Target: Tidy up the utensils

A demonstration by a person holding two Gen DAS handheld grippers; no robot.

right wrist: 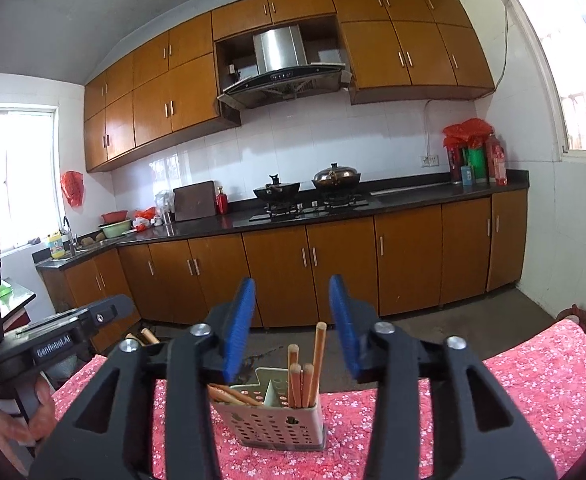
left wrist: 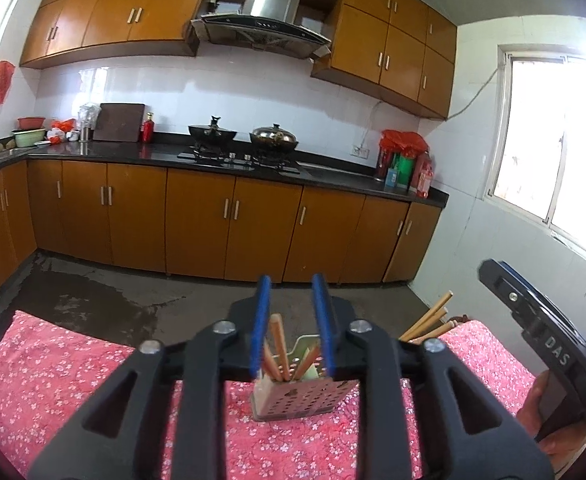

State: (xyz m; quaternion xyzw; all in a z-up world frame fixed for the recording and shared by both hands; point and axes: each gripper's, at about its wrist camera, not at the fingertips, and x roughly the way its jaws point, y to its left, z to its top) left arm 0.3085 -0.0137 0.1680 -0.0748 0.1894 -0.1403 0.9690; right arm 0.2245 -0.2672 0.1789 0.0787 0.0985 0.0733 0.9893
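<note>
perforated grey holder (right wrist: 279, 420), wooden chopsticks (right wrist: 304, 376)

A pale, matt perforated plastic utensil holder (right wrist: 279, 420) holds smooth light wooden chopsticks (right wrist: 304, 376) — under it lies a pink floral cloth table cover (right wrist: 533, 380). Behind the holder, glossy brown wooden cabinets (right wrist: 341, 268) carry a polished black countertop (right wrist: 413, 196).

Right claw (right wrist: 293, 328) (blue fingers apart) hovers above perforated chopstick holder (right wrist: 277, 420) holding wooden chopsticks (right wrist: 305, 372) on floral tabletop (right wrist: 533, 384)
</note>
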